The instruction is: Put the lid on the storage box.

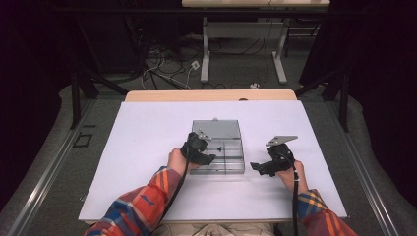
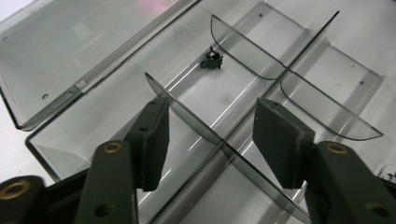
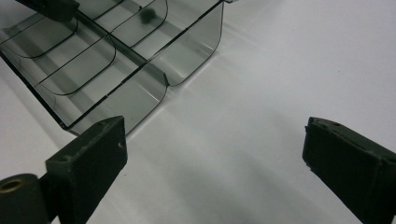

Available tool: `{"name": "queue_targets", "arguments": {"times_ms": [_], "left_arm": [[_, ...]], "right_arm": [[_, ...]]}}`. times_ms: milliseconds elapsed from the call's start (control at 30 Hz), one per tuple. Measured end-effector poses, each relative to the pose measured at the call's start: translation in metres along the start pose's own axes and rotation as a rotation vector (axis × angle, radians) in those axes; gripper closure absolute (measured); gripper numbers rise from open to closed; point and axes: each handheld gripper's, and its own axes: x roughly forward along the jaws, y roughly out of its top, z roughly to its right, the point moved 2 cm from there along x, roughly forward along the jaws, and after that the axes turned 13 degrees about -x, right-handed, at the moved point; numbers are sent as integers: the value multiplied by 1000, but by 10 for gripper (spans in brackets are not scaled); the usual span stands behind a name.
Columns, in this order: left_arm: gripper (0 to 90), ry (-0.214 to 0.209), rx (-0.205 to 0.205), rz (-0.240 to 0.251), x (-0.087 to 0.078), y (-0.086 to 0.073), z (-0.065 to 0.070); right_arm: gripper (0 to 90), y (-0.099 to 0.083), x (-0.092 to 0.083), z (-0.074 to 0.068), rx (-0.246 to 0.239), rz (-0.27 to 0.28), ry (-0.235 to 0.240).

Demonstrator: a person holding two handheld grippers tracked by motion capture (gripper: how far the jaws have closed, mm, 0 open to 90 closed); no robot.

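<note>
White tabletop point(image 1: 147, 147), clear organizer box point(image 1: 236, 169) lying lid-open. Left gripper point(image 2: 212, 140) is hovering w/ jaws apart, straddling a divider point(image 2: 187, 114), gripping nothing; small black part point(image 2: 211, 60) sitting just ahead. Right gripper point(image 3: 212, 168) is waiting wide open, empty, box off to its left. Prob. early, pick not yet done.

My left gripper point(image 2: 210, 140) sits over a thin wall point(image 2: 196, 116) inside the clear box point(image 1: 219, 147), which blocks its middle. The white table point(image 1: 147, 137) at left and lower right of the frame is bare and easy to cross.
</note>
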Motion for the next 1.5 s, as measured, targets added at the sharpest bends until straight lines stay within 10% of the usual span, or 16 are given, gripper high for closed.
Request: {"name": "queue_targets", "arguments": {"times_ms": [967, 1500], "left_arm": [[552, -4, 2, -52, 6, -5, 2], [552, -6, 8, -53, 6, -5, 2]], "right_arm": [[101, 5, 4, 0, -4, 7, 1], [445, 23, 21, 11, 47, 2, -24]]}}
